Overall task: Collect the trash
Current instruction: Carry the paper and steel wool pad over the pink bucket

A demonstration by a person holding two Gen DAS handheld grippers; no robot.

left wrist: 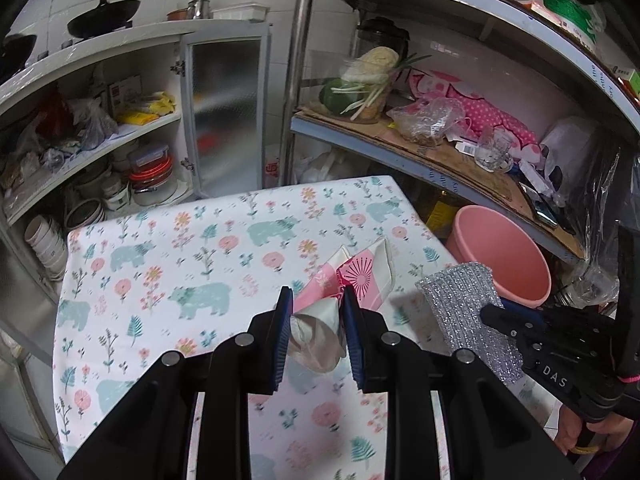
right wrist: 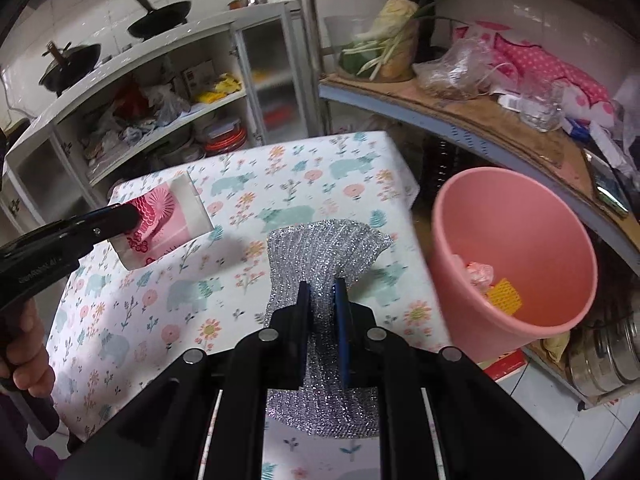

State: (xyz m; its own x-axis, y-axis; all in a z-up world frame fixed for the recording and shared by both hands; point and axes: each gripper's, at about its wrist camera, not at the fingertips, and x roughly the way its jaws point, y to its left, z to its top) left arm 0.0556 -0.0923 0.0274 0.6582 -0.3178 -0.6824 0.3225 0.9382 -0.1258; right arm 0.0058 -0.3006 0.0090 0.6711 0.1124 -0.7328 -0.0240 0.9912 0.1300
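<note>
Left wrist view
Left tool [left wrist: 316, 312]: clenched on a pink-and-white carton [left wrist: 352, 280], flattened and creased; its crumpled white end sits between the pads, the printed end sticks out far over the tabletop [left wrist: 160, 248].
Why held so: the pinch is at one end, so the carton hangs clear of the cloth, likely for carrying to the bin [left wrist: 504, 256].
Right tool [left wrist: 532, 328]: seen from the side at right, a silver scourer [left wrist: 468, 304] hanging from it; its jaws are hidden here.
Bin: pink, round, on the floor just beyond the tabletop's right edge, under the shelf [left wrist: 460, 160].
Tabletop: bear-and-flower cloth, nothing else loose on it in this view.

Right wrist view
Right tool [right wrist: 322, 292]: clamped tight on the scourer [right wrist: 324, 248], a glittery mesh cloth that fans out wide past the fingertips and bunches narrow between them.
Why held so: gripped at the middle, the soft mesh droops both ways but stays off the cloth; I judge it ready to swing right.
Bin [right wrist: 516, 248]: open mouth tipped toward the camera, near right of the scourer; a pink scrap and a yellow net piece already lie inside.
Carton [right wrist: 168, 216]: far left, above the tabletop [right wrist: 280, 184], in the left tool [right wrist: 132, 214].
Hand [right wrist: 24, 356]: on the left tool's grip, lower left.
</note>
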